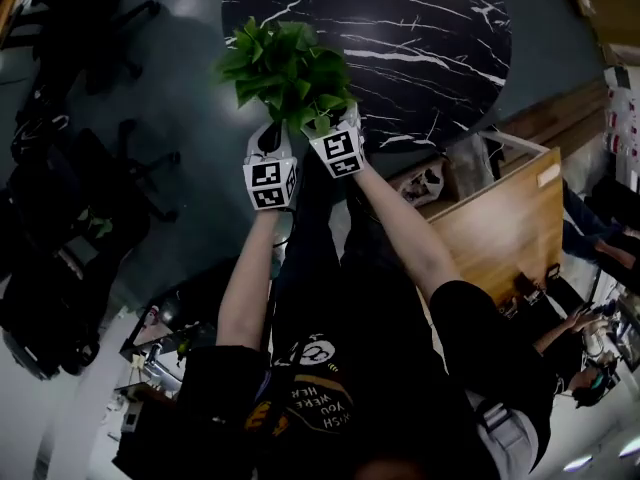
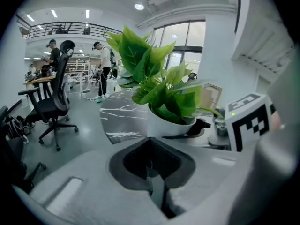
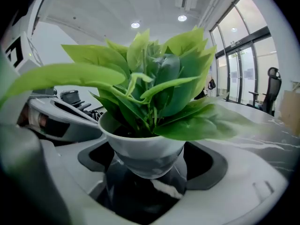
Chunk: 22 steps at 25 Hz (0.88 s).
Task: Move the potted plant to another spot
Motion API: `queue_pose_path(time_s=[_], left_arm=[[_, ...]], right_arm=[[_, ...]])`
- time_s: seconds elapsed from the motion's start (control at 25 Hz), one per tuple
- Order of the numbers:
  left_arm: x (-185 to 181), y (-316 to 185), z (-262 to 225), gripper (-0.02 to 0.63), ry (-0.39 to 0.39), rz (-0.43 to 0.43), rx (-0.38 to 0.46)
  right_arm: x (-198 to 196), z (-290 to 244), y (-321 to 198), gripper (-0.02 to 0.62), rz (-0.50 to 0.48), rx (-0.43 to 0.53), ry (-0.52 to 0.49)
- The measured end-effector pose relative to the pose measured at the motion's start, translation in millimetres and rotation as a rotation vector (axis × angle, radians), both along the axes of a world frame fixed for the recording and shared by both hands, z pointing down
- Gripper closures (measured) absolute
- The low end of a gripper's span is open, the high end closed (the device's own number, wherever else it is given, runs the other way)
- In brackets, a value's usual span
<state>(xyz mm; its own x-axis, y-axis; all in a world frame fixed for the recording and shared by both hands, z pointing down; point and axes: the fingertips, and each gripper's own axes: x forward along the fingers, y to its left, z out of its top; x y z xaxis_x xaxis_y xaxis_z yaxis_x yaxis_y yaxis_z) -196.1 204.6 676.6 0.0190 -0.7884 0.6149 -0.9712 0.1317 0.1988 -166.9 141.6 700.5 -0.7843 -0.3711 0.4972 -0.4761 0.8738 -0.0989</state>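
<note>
I'm seeing the right gripper clenching the potted plant at the marble table edge, its jaws hiding the pot's base. Left gripper is sitting closed, empty. Shirt print is blurring out.

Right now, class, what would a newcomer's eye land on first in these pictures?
The bright green potted plant stands out, its white pot gripped by the right gripper, by the edge of the round black marble table. Beside it sits the left gripper, jaws together and empty.
</note>
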Motion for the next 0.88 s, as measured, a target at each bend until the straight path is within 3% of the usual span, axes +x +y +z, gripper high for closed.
queue_pose_path(time_s=[0.2,0.6,0.88], left_arm=[[74.3,-25.0,-3.4,0.601,0.026,0.172,0.029],[231.5,-98.9,-5.0,0.601,0.074,0.507,0.089],[290.1,-166.0,-8.6,0.601,0.05,0.63,0.115]], right_arm=[[86.1,2.2,4.7,0.124,0.158,-0.014,0.034],[267.1,4.3,-40.8,0.124,0.494,-0.007,0.093],[351.1,3.8,-108.2,0.124,0.673,0.002,0.084]])
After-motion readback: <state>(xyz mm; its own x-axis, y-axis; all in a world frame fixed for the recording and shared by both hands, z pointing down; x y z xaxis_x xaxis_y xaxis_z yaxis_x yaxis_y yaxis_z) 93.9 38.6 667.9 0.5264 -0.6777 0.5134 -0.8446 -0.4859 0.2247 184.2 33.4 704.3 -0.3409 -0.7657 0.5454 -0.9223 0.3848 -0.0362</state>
